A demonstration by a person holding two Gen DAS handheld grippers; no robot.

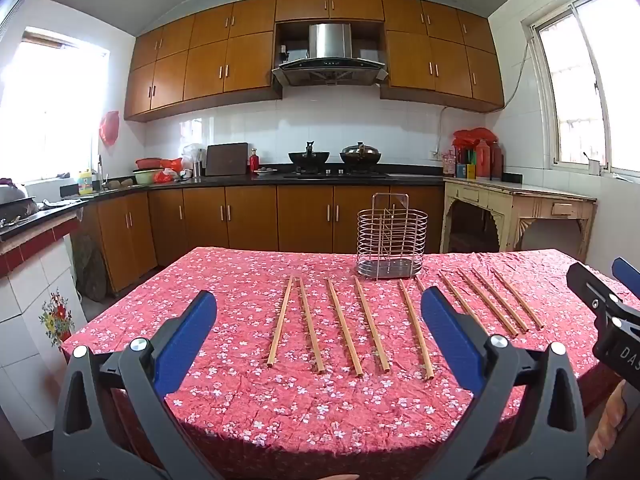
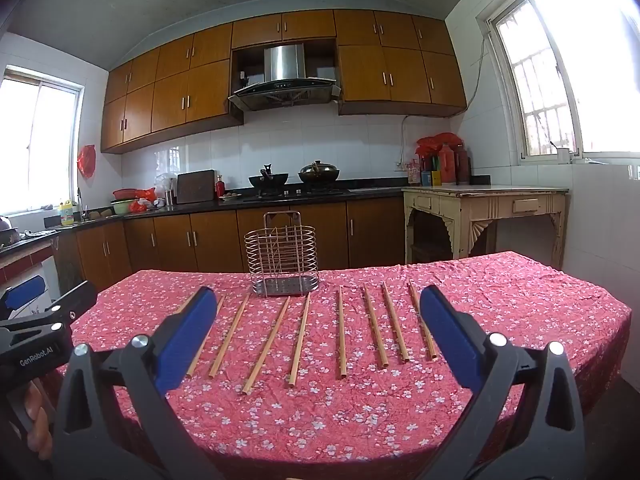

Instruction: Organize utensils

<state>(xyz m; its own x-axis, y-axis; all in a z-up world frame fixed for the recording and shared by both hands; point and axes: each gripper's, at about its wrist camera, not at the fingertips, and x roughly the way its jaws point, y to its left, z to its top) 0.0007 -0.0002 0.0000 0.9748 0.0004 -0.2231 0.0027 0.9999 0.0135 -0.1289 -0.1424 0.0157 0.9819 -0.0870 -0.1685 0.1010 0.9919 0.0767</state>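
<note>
Several wooden chopsticks lie side by side in a row on the table with the red flowered cloth. Behind the row stands a wire utensil holder, upright with nothing in it. My left gripper hovers over the near part of the table, open, nothing between its blue pads. My right gripper is open too, above the near ends of the chopsticks and clear of them. Each gripper shows at the edge of the other's view: the right gripper and the left gripper.
A kitchen counter with two woks on a stove runs along the back wall. A cream side table stands at the right under a window. A tiled counter flanks the table's left. A hand holds the left gripper.
</note>
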